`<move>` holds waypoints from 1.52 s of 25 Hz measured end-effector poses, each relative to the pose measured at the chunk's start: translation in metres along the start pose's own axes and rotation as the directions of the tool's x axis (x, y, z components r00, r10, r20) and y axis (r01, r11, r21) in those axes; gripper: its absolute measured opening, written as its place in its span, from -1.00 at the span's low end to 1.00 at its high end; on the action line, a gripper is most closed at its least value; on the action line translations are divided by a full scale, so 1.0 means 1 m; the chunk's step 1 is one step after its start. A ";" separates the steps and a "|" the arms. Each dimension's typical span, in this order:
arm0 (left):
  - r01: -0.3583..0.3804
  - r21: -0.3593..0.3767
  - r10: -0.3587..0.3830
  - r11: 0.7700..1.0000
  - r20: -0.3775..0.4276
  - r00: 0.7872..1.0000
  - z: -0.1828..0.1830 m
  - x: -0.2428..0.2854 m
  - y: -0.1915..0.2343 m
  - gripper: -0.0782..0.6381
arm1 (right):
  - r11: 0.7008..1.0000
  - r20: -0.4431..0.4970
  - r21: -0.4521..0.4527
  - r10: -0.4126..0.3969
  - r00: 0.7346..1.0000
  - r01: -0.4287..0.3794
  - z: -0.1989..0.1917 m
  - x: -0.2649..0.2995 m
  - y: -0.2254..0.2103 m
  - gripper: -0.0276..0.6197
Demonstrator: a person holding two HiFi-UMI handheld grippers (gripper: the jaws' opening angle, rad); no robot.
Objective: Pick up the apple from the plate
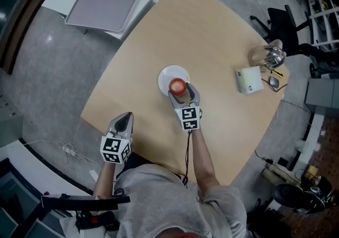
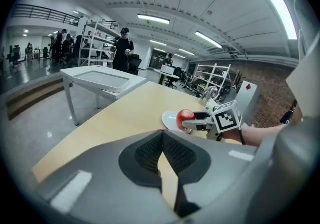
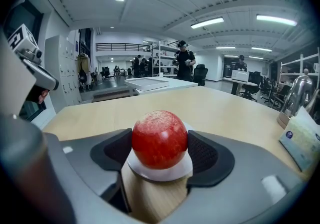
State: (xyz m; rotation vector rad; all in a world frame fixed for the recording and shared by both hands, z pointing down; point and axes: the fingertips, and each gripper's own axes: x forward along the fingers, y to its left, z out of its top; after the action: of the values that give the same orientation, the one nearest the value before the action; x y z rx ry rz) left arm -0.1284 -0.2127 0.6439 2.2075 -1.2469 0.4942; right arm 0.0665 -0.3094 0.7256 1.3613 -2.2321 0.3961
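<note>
**Grip status.** The right gripper (image 1: 180, 91) is holding its fingers (image 3: 205, 152) against the apple (image 3: 160, 139). Both dark pads are touching its flanks, so I am recording this as a grip on the fruit. The apple is sitting on the plate (image 1: 165, 75), toward the plate's 5 o'clock side, near the middle of the surface (image 1: 212, 35). The left gripper (image 2: 161, 140) is waiting at 7 o'clock from the plate, with its fingers pressed together and nothing between them.

**Hazards.** The apple is round, with a smooth, slightly glossy red skin speckled pale on top. If the pads are biting off its widest line, I judge it could squirt forward out of the grip on lifting. The plate is small, white, shallow and slick-looking. The finger undersides are sitting close over its rim, so a tilted lift could be dragging or tipping it across the smooth, pale wood-toned surface.

**Materials.** The pads are looking finely meshed and rubbery, which should be helping friction. The gripper bodies are matte grey plastic.
</note>
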 end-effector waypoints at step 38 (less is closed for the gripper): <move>0.115 0.067 -0.118 0.991 0.052 0.992 0.003 -0.029 -0.052 -0.73 | 0.985 0.078 0.058 -0.165 0.983 0.161 0.018 -0.118 -0.007 0.18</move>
State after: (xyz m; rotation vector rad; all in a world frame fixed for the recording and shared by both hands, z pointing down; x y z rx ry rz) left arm -0.0975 -0.1738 0.6104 2.3466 -1.1361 0.4345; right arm 0.1132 -0.2339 0.6458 1.6013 -2.1683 0.3468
